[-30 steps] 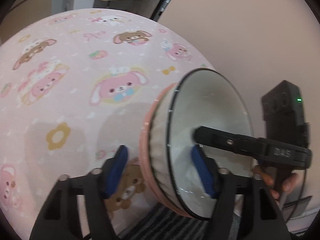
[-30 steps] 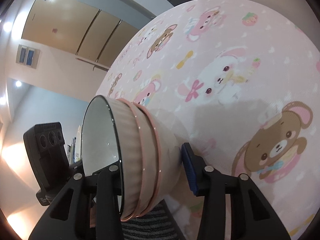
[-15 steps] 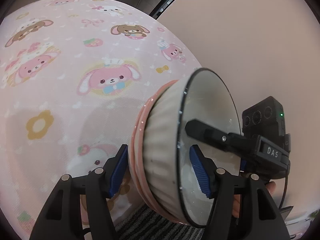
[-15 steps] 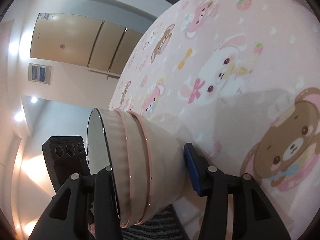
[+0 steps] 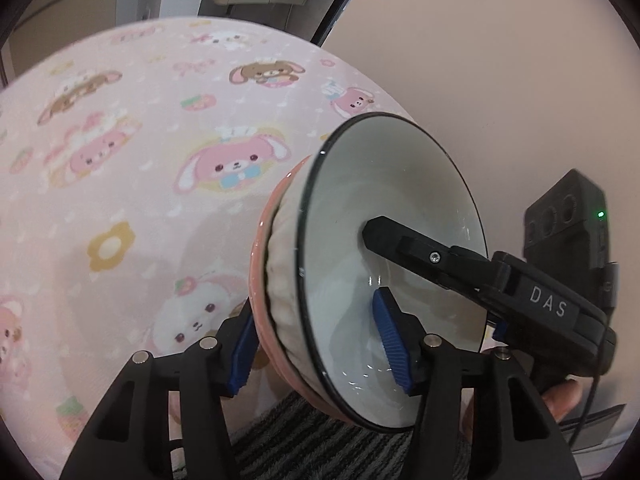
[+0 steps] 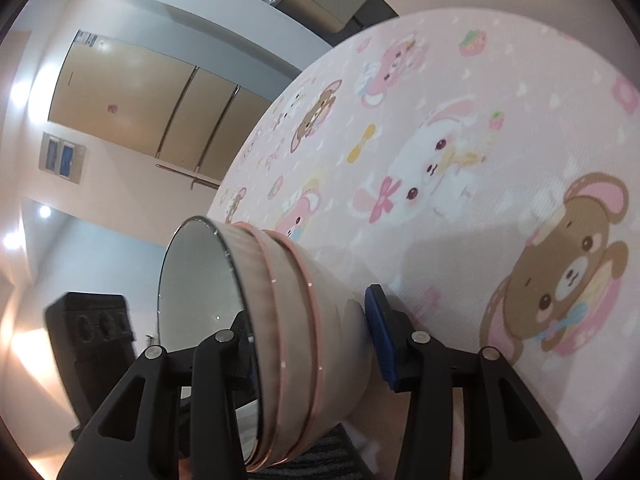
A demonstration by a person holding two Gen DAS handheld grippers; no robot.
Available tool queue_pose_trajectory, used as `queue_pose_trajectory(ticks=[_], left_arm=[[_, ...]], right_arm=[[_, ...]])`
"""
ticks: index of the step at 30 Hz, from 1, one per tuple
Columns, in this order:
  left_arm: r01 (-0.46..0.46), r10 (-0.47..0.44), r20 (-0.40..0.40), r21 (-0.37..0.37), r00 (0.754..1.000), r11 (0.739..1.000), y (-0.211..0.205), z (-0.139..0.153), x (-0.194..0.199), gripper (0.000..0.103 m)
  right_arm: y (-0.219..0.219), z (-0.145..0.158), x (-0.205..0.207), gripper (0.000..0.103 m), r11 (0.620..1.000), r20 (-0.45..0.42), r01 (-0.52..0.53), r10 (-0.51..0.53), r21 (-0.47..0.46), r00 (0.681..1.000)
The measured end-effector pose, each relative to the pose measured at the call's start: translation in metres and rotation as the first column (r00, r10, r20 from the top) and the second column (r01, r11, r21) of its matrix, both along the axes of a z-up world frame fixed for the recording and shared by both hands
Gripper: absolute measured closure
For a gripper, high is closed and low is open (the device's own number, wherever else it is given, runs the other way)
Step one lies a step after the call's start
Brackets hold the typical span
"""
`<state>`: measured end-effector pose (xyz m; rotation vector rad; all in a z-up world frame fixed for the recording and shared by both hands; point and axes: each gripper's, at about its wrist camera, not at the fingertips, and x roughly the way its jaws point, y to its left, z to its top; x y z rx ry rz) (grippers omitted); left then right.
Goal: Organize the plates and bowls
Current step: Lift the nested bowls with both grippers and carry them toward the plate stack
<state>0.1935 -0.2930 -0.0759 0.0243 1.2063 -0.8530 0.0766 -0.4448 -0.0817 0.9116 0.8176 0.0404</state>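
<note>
Compared with half a second ago, the nested stack of ribbed bowls (image 5: 320, 264) sits a little higher and further right in the left wrist view, and more of the pink cartoon-animal tablecloth (image 5: 120, 160) shows beyond it; in the right wrist view the stack (image 6: 280, 328) has hardly shifted. It is a white-glazed inner bowl with a thin dark rim (image 5: 384, 240) seated inside pink-rimmed outer bowls (image 6: 304, 320), and the whole stack is tipped on its side, its mouth facing away from the cloth-covered surface (image 6: 480, 120). Both claws straddle its wall. On the left claw (image 5: 320, 344) one blue ribbed pad (image 5: 390, 340) lies inside the white bowl and the other (image 5: 242, 356) is against the pink outside, so this claw is clenched on the stack. On the right claw (image 6: 312, 352) one finger reaches inside the bowl's mouth, seen in the left wrist view as a black finger (image 5: 416, 248) across the white interior, while its blue pad (image 6: 380, 336) presses the outer wall near the base, so it too is grasping the stack. Whether the stack touches the surface or hangs just above it cannot be told. Below it a dark striped fabric (image 5: 304, 440) shows at the lower edge.
</note>
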Motion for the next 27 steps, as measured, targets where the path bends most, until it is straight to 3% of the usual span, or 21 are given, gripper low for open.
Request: queue_pose_trajectory(ticks=[3,7,13,16,21,27], left_arm=[[-0.015,0.015,0.036,-0.003,0.999,1.0,0.001,0.002,-0.003,0.047],[-0.013,0.011,0.092,0.019,0.996,1.0,0.003,0.01,-0.009,0.047],[-0.037,0.037,0.091,0.005,0.995,0.999,0.016,0.028,-0.012,0.047],[-0.081,0.076,0.085,0.051,0.993,0.995,0.023,0.041,-0.017,0.047],[-0.111,0.106,0.09,0.058,0.99,0.992,0.055,0.061,-0.025,0.047],[-0.19,0.173,0.157,0.098,0.972,0.977,0.111,0.071,-0.059,0.046]], right_arm=[[0.005,0.006,-0.002,0.059,0.999,-0.009,0.004,-0.004,-0.048,1.0],[0.005,0.009,-0.003,0.059,1.0,-0.018,-0.012,0.011,-0.012,1.0],[0.019,0.035,-0.003,0.059,0.995,0.008,-0.064,0.065,-0.07,0.998],[0.033,0.046,0.003,0.057,0.991,0.0,-0.11,0.11,-0.082,0.994],[0.059,0.066,0.002,0.056,0.982,0.019,-0.162,0.165,-0.102,0.986],[0.115,0.073,-0.007,0.054,0.952,0.032,-0.288,0.292,-0.106,0.956]])
